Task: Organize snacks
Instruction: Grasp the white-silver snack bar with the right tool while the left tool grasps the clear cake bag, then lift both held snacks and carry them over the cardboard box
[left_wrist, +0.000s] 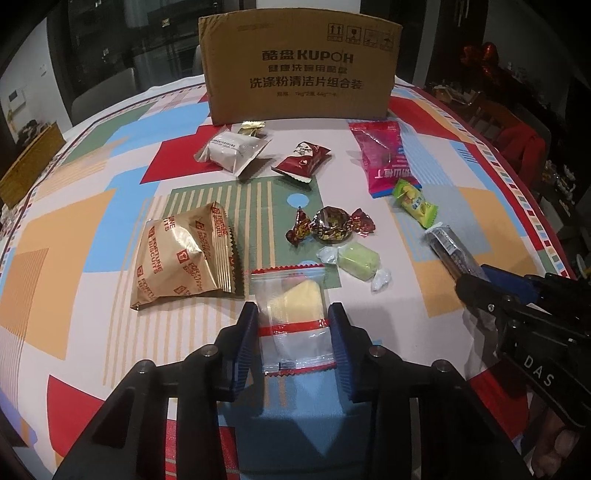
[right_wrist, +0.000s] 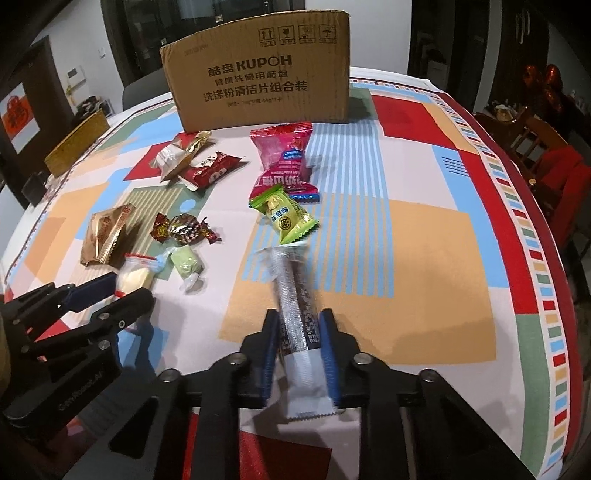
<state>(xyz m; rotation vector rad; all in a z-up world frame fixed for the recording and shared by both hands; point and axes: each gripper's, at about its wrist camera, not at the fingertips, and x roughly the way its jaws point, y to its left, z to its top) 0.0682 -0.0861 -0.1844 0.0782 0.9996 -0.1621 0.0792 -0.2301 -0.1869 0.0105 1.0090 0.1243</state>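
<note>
Patchwork-clothed table (left_wrist: 92, 221), cardboard box (left_wrist: 299, 62) at top: left claw (left_wrist: 293, 325) pinches the clear packet (left_wrist: 291, 314), right claw (right_wrist: 299, 332) the dark stick (right_wrist: 295, 314), both bottom centre; slick wrappers may slip during lifting.

The counter (left_wrist: 92, 206) wore a matt printed cloth, smooth and flat. The cardboard box (left_wrist: 300, 66) looked like dull brown corrugated paper. The fortune-biscuit packet (left_wrist: 184, 254) was glossy gold foil with crimped edges, and the twisted sweet (left_wrist: 330, 225) shone in crinkled metallic wrap. The clear sachet (left_wrist: 295, 317) was thin shiny plastic, as was the stick pack (right_wrist: 295, 314), though blur made its surface hard to judge. The pink bag (right_wrist: 286, 158) was slick plastic film. Each hand-held gripper (left_wrist: 293, 332) (right_wrist: 297, 343) showed matt black plastic arms, ribbed blue pads and small bare metal bolts.
</note>
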